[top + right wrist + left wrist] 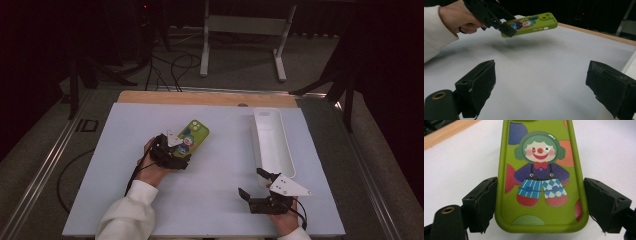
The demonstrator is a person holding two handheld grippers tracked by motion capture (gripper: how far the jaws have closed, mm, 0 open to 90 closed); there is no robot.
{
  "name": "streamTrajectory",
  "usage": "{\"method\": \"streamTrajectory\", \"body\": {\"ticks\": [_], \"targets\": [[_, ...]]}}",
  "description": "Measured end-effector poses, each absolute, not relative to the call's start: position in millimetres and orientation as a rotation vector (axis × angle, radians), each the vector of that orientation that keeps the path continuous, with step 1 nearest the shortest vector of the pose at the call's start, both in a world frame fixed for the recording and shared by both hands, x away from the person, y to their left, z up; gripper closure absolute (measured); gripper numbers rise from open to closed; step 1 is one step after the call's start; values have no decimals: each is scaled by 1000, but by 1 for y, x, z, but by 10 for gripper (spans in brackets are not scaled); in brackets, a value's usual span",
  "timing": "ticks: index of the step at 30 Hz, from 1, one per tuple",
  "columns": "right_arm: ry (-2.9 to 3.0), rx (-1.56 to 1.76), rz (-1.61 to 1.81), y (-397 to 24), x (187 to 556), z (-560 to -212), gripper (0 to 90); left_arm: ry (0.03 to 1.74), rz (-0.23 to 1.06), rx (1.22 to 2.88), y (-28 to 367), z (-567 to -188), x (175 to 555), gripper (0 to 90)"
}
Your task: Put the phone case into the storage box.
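Observation:
A green phone with a clown picture on its back lies flat between the jaws of my left gripper, which press on its two long edges near the bottom end. In the right gripper view the phone hangs tilted a little above the white table, camera end pointing away from the hand. The phone sits left of centre in the high view. My right gripper rests low near the front right, jaws wide apart with nothing between them.
A long white tray lies lengthwise along the right side of the white board, just beyond my right gripper. A wooden strip runs along the board's far edge. Cables and a frame stand on the floor beyond.

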State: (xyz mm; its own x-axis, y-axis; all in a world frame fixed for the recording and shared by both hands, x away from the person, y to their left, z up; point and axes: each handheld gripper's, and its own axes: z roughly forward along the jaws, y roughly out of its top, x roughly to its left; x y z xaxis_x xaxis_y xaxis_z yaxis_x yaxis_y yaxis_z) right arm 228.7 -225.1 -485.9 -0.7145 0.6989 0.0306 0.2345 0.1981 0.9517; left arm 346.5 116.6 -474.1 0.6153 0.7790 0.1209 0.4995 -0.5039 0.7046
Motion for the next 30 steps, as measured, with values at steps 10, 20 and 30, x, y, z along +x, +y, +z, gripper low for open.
{"method": "streamTrajectory", "body": {"ticks": [10,20,30], "targets": [[2071,872,1529,-225,229,-486,90,977,599,2183,120,-474,335,160],[2072,873,1529,-225,229,-486,90,946,631,2155,124,-471,321,160],[2074,889,1533,-224,230,-485,89,903,669,2127,128,-467,308,160]]}}
